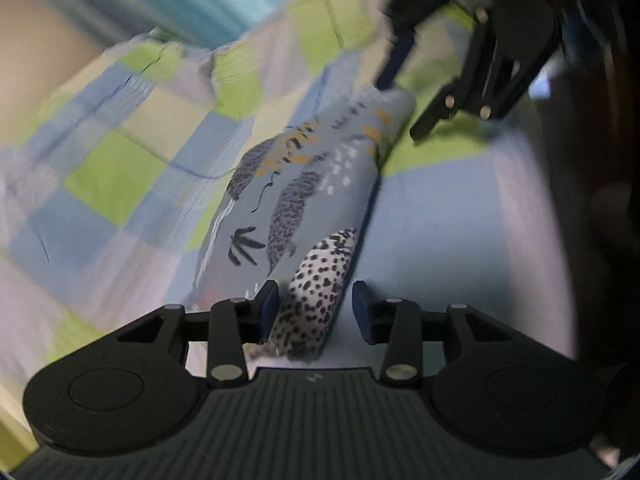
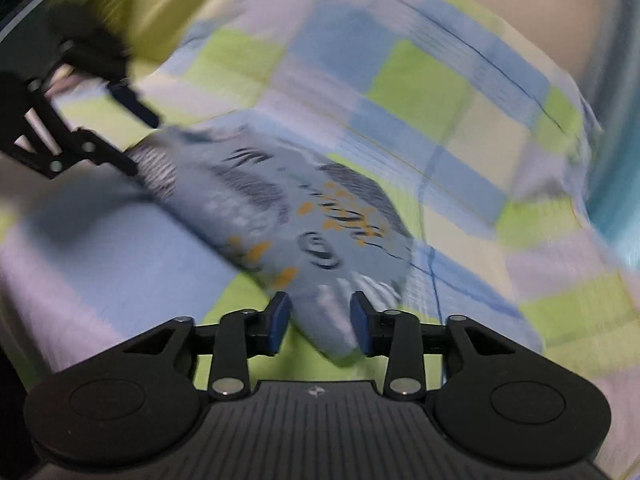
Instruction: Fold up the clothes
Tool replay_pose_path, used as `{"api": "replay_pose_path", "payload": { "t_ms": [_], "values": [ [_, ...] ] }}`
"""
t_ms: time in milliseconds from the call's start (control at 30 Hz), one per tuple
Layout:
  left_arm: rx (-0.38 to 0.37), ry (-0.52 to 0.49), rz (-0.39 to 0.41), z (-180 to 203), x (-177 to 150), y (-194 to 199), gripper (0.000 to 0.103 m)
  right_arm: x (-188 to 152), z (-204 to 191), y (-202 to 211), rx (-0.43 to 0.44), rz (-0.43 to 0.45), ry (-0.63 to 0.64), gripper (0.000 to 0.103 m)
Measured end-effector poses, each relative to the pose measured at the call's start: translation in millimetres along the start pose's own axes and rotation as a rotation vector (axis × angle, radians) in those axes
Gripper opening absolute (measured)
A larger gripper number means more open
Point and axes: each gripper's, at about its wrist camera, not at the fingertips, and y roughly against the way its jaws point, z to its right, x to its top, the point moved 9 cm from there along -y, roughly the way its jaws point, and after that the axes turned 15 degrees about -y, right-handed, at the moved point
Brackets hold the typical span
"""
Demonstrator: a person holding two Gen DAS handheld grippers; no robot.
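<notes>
Both ends bracketed: left gripper (image 1: 315, 311) and right gripper (image 2: 319, 322) stand part-open around the folded animal-print garment (image 1: 304, 196) on the checked bedsheet (image 1: 112, 176), so close evenly before lifting.

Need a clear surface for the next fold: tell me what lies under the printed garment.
The printed garment lies on a checked bedsheet of green, blue and pale squares. The part directly beneath it is covered, so anything there is hidden.

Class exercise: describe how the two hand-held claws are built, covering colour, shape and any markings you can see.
Both the left claw and right claw are matte black, with dark blue pads on their fingers, silver pivot pins on the linkage bars, round housings either side, and a ribbed grey body carrying a small pale logo.
</notes>
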Motion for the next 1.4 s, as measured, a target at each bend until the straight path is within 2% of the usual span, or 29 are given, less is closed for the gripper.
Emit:
{"api": "replay_pose_path", "payload": {
  "t_ms": [33, 100, 133, 200, 233, 267, 300, 333, 433, 567, 733, 767, 833, 933, 1033, 1067, 1167, 1267, 1367, 1400],
  "values": [
    [0.027, -0.047, -0.014, 3, 2, -6, 0.038, -2, -6, -2, -0.008, -0.002, 0.046, 0.052],
    [0.076, -0.123, -0.038, 5, 2, -16, 0.034, -8, -19, -5, -0.031, -0.006, 0.162, 0.052],
    [0.091, -0.152, -0.053, 5, 2, -21, 0.02, -12, -23, -8, -0.052, -0.007, 0.219, 0.052],
    [0.091, -0.169, -0.074, 4, -4, -27, 0.01, -12, -31, -15, -0.106, 0.019, 0.324, 0.052],
    [0.092, -0.165, -0.074, 3, -8, -27, 0.009, -13, -35, -19, -0.132, 0.035, 0.372, 0.049],
    [0.086, -0.151, -0.073, 1, -11, -25, 0.008, -14, -40, -23, -0.155, 0.046, 0.426, 0.045],
    [0.079, -0.137, -0.071, -1, -15, -24, 0.008, -16, -38, -28, -0.162, 0.03, 0.436, 0.025],
    [0.071, -0.124, -0.067, 0, -17, -22, 0.008, -18, -37, -32, -0.169, 0.014, 0.443, 0.014],
    [0.043, -0.078, -0.065, 1, -21, -19, 0.008, -17, -11, -26, -0.179, -0.019, 0.324, 0.014],
    [0.024, -0.049, -0.063, 2, -20, -14, 0.009, -31, -7, -28, -0.22, -0.05, 0.356, 0.014],
    [-0.019, 0.035, -0.054, -5, -36, 12, 0.018, -35, 2, -20, -0.242, -0.071, 0.315, 0.017],
    [-0.022, 0.078, -0.054, -9, -41, 17, 0.018, -37, 5, -18, -0.253, -0.076, 0.303, 0.019],
    [-0.017, 0.168, -0.05, -19, -50, 26, 0.018, -39, 20, -15, -0.329, -0.096, 0.272, 0.037],
    [0.019, 0.283, -0.038, -41, -54, 30, 0.019, -35, 47, -12, -0.424, -0.105, 0.181, 0.041],
    [0.056, 0.388, -0.021, -65, -58, 23, 0.019, -24, 67, -3, -0.463, -0.059, 0.063, 0.041],
    [0.071, 0.426, -0.022, -76, -60, 18, 0.019, -17, 70, 0, -0.449, -0.033, 0.024, 0.04],
    [0.032, 0.529, 0.004, -89, -60, -5, 0.019, 5, 68, 5, -0.359, 0.06, -0.08, 0.04],
    [-0.005, 0.471, -0.008, -79, -55, -28, 0.019, 24, 47, 4, -0.212, 0.111, -0.132, 0.04],
    [0.013, 0.475, -0.107, -74, -84, -49, 0.018, 40, 16, -5, -0.054, 0.127, -0.121, 0.039],
    [0.013, 0.504, -0.104, -77, -93, -47, 0.023, 42, 8, -9, -0.011, 0.118, -0.113, 0.038]
  ]
}}
